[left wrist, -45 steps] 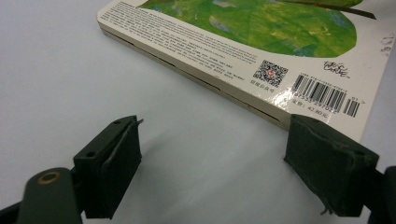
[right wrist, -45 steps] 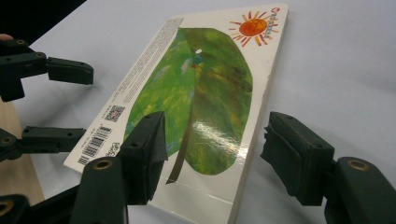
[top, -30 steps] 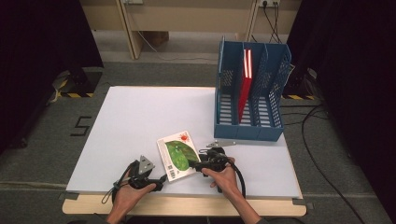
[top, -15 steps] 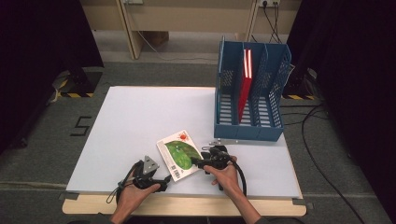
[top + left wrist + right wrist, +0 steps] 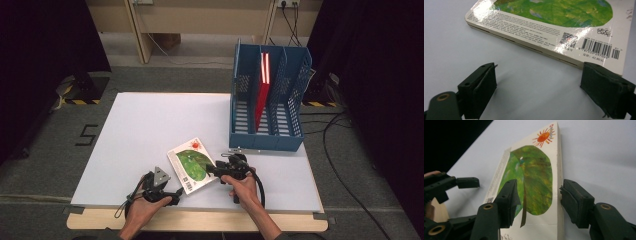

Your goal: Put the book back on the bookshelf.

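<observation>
Flat glossy board book with a green leaf and orange sun on its white cover lies on the pale matte tabletop, near the front edge, between my two hands. Cover is shiny and catches glare; the page block is thick, cream-coloured, with square-cut corners and a barcode along the near strip.

My left gripper sits low at the book's near corner. Its jaws have just been opening and now stand wide, padded faces apart, with bare tabletop between them; the book's edge lies just beyond the tips, not touched.

My right gripper is at the book's right long edge. Its jaws have just been closing; one black pad is over the cover, the other just beside the edge. I see a slight gap, so no grip.

Blue perforated plastic file rack stands well apart at back right, a red book upright in one slot. Left half of the tabletop is open.
</observation>
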The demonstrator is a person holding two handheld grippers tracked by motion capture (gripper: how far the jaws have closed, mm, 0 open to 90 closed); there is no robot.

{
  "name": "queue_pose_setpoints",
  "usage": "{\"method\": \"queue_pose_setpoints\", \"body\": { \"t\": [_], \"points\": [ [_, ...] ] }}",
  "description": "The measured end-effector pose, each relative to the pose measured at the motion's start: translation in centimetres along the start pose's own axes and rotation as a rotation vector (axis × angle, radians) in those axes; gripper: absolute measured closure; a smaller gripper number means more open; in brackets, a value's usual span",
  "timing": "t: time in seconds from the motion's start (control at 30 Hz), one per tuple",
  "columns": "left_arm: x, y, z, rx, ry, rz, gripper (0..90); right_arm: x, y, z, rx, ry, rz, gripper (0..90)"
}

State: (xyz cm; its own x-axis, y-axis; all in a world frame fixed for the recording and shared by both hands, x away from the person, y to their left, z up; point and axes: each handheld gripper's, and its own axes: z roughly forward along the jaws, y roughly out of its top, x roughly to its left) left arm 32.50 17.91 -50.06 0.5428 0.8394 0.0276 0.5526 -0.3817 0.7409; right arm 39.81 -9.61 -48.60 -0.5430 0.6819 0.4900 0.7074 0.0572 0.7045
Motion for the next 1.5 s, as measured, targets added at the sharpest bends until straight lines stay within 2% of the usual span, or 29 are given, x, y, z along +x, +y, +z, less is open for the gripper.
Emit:
{"method": "queue_pose_setpoints", "body": {
  "t": [0.17, 0.3, 0.43, 0.53, 0.7, 0.87, 1.0, 1.13, 1.2, 1.3, 1.37, 1.43, 1.5],
  "points": [
    [0.0, 0.0, 0.0, -0.001, 0.006, -0.002, 9.7, 1.1, 0.9, -1.0, -0.050, 0.026, -0.024, 53.3],
    [0.1, 0.0, 0.1, 0.001, 0.021, -0.007, 6.4, 2.3, 1.6, -1.4, -0.078, 0.038, -0.074, 55.3],
    [0.0, 0.0, 0.2, 0.001, 0.033, -0.013, 3.1, 3.8, 2.2, -1.8, -0.109, 0.072, -0.113, 58.4],
    [0.0, 0.0, 0.3, -0.001, 0.043, -0.013, 1.8, 5.3, 2.4, -1.9, -0.116, 0.049, -0.184, 58.4],
    [0.1, 0.0, 0.2, -0.002, 0.040, -0.014, 1.1, 6.9, 2.5, -2.0, -0.125, 0.053, -0.248, 58.6],
    [0.4, 0.0, 0.3, 0.005, 0.028, -0.025, 0.0, 7.8, 2.4, -1.9, -0.138, 0.083, -0.263, 58.7],
    [0.2, 0.0, 0.4, 0.001, 0.042, -0.013, 0.0, 8.5, 2.5, -1.8, -0.141, 0.090, -0.283, 58.8],
    [-0.1, 0.4, 0.8, -0.008, 0.053, -0.006, 0.0, 9.4, 2.6, -1.6, -0.145, 0.129, -0.296, 62.3],
    [-0.1, 0.6, 1.1, -0.016, 0.051, -0.014, 0.0, 9.9, 2.7, -1.4, -0.141, 0.149, -0.309, 64.0],
    [-0.2, 0.6, 1.1, -0.022, 0.051, -0.013, 0.2, 10.2, 2.6, -1.2, -0.144, 0.140, -0.350, 63.5],
    [-0.2, 0.6, 0.9, -0.027, 0.038, -0.015, 3.4, 10.2, 2.6, -1.2, -0.144, 0.149, -0.350, 63.5],
    [0.1, 0.6, 0.6, -0.036, 0.030, -0.014, 11.2, 10.1, 2.6, -1.2, -0.148, 0.160, -0.348, 62.9],
    [0.5, 0.8, 0.3, -0.056, 0.037, -0.031, 14.7, 10.3, 2.4, -1.2, -0.148, 0.172, -0.355, 62.9]
  ]
}}
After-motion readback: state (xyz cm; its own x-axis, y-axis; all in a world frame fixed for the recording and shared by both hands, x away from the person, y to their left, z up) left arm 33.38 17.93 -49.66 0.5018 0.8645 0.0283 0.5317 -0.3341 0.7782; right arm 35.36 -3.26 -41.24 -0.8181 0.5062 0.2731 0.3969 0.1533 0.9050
